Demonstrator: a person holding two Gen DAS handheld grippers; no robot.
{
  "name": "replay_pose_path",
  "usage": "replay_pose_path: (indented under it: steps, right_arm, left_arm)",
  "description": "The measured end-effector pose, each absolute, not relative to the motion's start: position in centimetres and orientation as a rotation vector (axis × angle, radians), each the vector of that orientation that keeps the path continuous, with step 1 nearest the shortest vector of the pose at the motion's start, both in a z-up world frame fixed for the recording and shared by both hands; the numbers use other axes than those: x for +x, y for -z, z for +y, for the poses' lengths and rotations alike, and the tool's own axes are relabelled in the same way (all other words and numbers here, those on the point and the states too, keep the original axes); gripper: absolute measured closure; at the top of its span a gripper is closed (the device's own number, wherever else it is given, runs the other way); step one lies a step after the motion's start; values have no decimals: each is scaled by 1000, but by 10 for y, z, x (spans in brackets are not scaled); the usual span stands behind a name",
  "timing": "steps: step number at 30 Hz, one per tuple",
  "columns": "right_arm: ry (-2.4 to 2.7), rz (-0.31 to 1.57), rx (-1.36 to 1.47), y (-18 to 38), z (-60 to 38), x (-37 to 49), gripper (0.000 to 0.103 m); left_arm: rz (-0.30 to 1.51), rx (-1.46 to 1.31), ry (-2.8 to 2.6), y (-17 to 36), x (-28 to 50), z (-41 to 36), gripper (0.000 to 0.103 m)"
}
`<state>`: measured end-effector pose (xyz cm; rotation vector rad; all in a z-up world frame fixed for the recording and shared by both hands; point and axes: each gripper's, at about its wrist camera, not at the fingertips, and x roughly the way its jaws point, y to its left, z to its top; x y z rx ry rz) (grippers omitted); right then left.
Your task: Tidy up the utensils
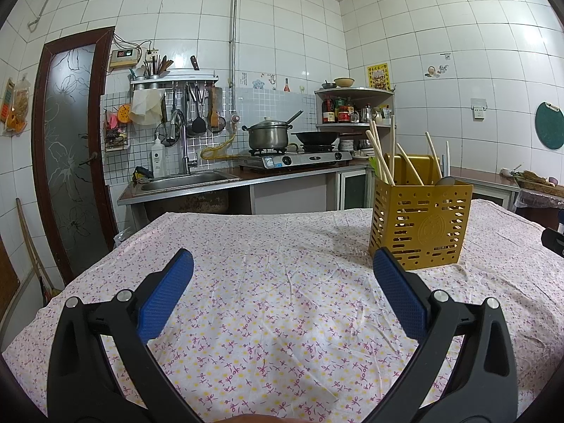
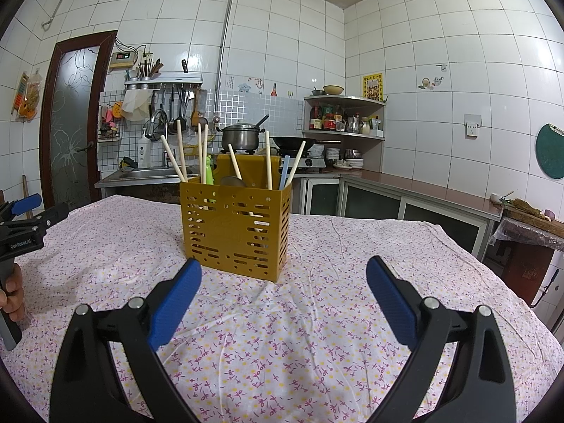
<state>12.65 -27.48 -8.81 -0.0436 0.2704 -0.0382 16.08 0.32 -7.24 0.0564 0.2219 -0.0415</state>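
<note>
The left gripper (image 1: 283, 262) is held low over the floral tablecloth (image 1: 268, 303), pointed fwd & roughly level toward the far kitchen counter (image 1: 246, 176). Its blue pads (image 1: 165, 296) are spread wide apart, w/ nothing between them; only cloth is seen in the gap. From the right wrist view the same gripper (image 2: 42, 208) is seen at the far left edge, w/ a hand (image 2: 12, 296) wrapped round its grey handle (fingers curled, thumb side toward the camera).

The right gripper (image 2: 283, 271) is likewise held low above the cloth, aimed fwd, fingers released & wide apart, nothing grasped. Its pads (image 2: 174, 303) are angled outward on both sides.

The yellow utensil holder (image 2: 232, 229) is stood upright on the tablecloth, just ahead of the right gripper & slightly left of its centre line; no contact w/ either gripper is seen. In the left wrist view the holder (image 1: 419, 225) is placed to the right, just beyond the right-hand pad. Its slotted walls are seen from a corner angle.

Several wooden chopsticks (image 2: 179, 157) are stood tilted inside the holder, along w/ a pale blue stick (image 2: 284, 171), a green item (image 2: 209, 172) & what looks like a metal spoon bowl (image 2: 232, 181). Which compartment each is in cannot be told.

Behind the table a sink (image 1: 190, 179), a pot (image 1: 268, 135) on a gas stove & a wok (image 1: 315, 137) are seen.
</note>
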Motion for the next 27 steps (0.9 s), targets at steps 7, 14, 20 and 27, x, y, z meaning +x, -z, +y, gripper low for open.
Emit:
replay_pose_path:
  steps: [7, 14, 20, 27]
  right_arm:
    - [38, 269, -44, 88, -275, 126, 10]
    - [38, 270, -44, 88, -275, 126, 11]
    - [38, 270, -44, 88, -275, 126, 10]
    - [38, 270, -44, 88, -275, 126, 10]
  left_arm:
    - [221, 56, 41, 72, 161, 3, 5]
    - [226, 56, 45, 74, 162, 2, 5]
    - [227, 56, 46, 74, 162, 3, 5]
    - [228, 55, 47, 75, 162, 2, 5]
